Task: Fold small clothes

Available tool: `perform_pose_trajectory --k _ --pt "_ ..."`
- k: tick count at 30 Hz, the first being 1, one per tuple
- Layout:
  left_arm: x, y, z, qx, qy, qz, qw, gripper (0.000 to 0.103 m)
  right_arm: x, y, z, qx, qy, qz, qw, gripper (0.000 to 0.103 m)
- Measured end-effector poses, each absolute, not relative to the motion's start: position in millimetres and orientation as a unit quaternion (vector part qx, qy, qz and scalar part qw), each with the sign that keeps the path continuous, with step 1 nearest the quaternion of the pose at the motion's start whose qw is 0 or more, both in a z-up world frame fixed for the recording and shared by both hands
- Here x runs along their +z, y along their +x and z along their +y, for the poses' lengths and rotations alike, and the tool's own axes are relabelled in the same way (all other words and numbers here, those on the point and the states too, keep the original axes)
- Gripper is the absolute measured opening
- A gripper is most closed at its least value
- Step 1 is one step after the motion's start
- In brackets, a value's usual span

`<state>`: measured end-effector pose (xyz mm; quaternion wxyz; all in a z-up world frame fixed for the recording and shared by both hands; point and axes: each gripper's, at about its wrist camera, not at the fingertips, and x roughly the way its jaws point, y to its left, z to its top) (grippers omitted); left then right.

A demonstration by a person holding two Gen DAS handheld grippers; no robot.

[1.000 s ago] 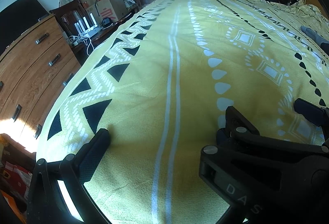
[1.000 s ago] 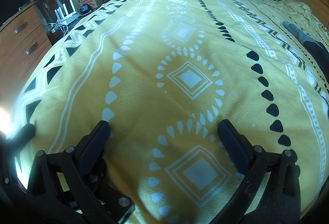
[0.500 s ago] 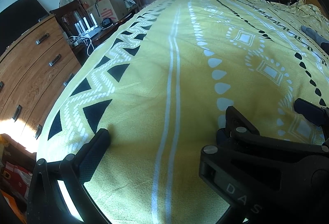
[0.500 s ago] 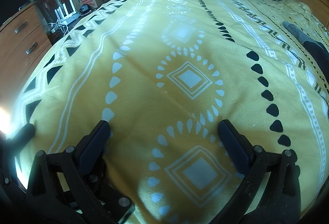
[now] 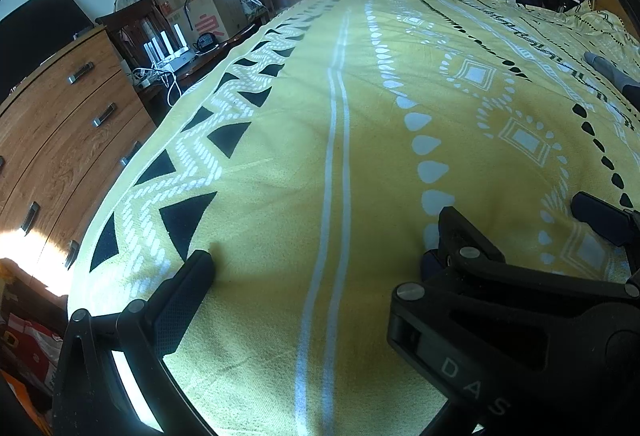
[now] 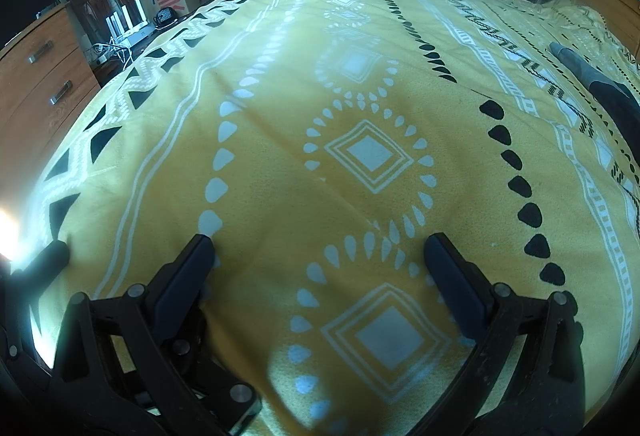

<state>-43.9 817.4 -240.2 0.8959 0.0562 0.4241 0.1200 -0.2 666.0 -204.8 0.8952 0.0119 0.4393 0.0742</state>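
Nothing has moved since the earlier frames: both views are matched exactly, and the grippers are kept where they were. The left gripper [image 5: 324, 236] is held with its fingers wide apart and nothing between them, low over the yellow patterned blanket [image 5: 280, 164] of the bed. The right gripper [image 6: 318, 250] is likewise spread open and empty, just beside the left one.

The small clothes are seen only as a grey and dark piece [image 6: 592, 76] lying at the far right of the bed, well apart from both grippers; in the left view only its grey end [image 5: 604, 66] is shown. What garment it is cannot be told. It is judged to be light, soft and limp, so it should be taken at an edge or corner, where the cloth is thin.
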Motion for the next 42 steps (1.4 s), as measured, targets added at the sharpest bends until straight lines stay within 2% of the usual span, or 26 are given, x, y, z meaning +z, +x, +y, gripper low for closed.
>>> perform_pose_trajectory --k 42 --pt "-241.7 -44.4 817.3 0.116 0.051 0.424 0.897 0.103 -205.4 0.3 668.8 0.075 0.01 0.439 0.895 0.103"
